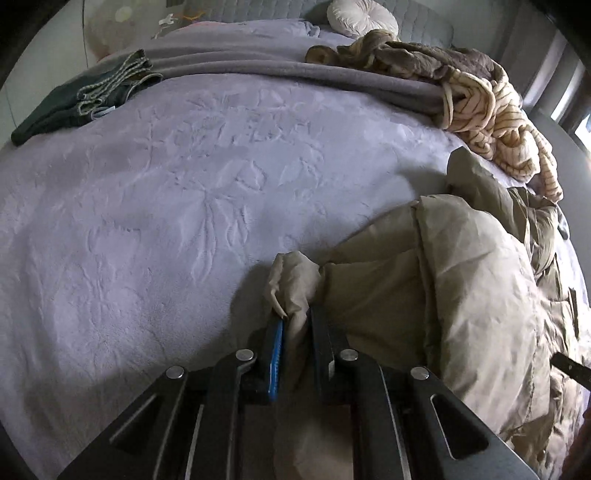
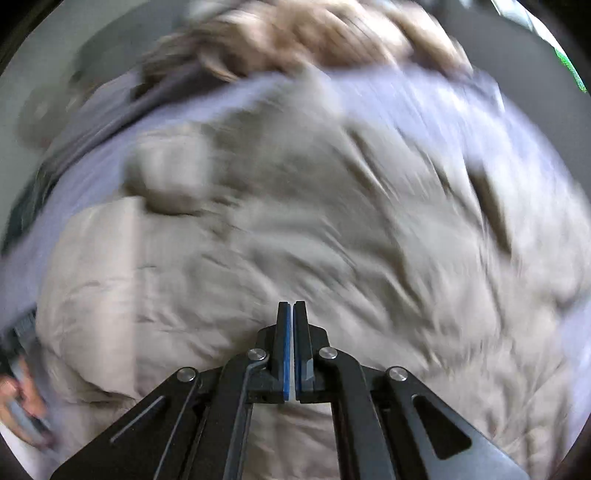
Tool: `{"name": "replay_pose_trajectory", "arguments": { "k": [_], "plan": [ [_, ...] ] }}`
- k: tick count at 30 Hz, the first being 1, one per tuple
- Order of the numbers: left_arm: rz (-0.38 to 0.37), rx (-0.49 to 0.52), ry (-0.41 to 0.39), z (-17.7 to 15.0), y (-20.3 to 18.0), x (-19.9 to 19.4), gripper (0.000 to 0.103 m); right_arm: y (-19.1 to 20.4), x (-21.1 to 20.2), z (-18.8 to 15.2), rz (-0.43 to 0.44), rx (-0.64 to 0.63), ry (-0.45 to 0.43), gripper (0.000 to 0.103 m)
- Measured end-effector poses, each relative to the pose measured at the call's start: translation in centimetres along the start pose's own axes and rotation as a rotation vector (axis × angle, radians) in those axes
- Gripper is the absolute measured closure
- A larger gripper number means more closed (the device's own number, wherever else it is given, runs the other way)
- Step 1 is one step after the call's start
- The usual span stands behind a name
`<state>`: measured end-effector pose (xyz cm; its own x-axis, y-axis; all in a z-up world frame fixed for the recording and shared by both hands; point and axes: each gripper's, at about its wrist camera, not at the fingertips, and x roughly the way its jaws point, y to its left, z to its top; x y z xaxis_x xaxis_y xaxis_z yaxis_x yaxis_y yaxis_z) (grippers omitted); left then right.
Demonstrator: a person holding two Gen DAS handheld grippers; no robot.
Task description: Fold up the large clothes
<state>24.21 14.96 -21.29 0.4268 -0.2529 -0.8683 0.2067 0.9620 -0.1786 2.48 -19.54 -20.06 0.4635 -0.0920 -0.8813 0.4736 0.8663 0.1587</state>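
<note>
Bed (image 1: 155,206): covered by a lilac embossed blanket, broad bare stretch on the left side, likely kept free as folding room
Jacket (image 1: 461,295): one beige padded jacket, bunched on the bed's right side, not yet laid flat; fills most of the right wrist view (image 2: 295,229), blurred there
Left tool (image 1: 295,314): clamped on a puckered end of the jacket, probably a cuff or hem corner, cloth pinched between the blue pad and the black finger; grip low at the edge, seemingly to drag that part out over the bare blanket
Right tool (image 2: 291,306): jaws closed together, nothing visible between them, hovering above the jacket; blur suggests quick motion
Dark clothes (image 1: 81,99): one folded pile at the far left edge, set apart, likely finished
Striped cloth (image 1: 495,122): one cream and brown heap far right, mixed with brown fabric, unfolded
Pillow (image 1: 360,16): one round pale cushion at the head end
Count: two tools, one jacket, one folded pile, one loose heap
Stage: early, judged by the jacket's crumpled state
</note>
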Motion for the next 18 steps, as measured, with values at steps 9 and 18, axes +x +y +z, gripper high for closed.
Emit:
{"name": "replay_pose_trajectory", "arguments": {
  "k": [9,18],
  "plan": [
    [-0.008,-0.019,0.012,-0.1,0.1,-0.1,0.087,13.6,-5.0,-5.3,0.137,-0.620,-0.226,0.025],
    [-0.052,-0.024,0.017,-0.1,0.8,-0.1,0.087,20.7,0.9,-7.9,-0.224,-0.902,-0.321,0.025]
  ]
}}
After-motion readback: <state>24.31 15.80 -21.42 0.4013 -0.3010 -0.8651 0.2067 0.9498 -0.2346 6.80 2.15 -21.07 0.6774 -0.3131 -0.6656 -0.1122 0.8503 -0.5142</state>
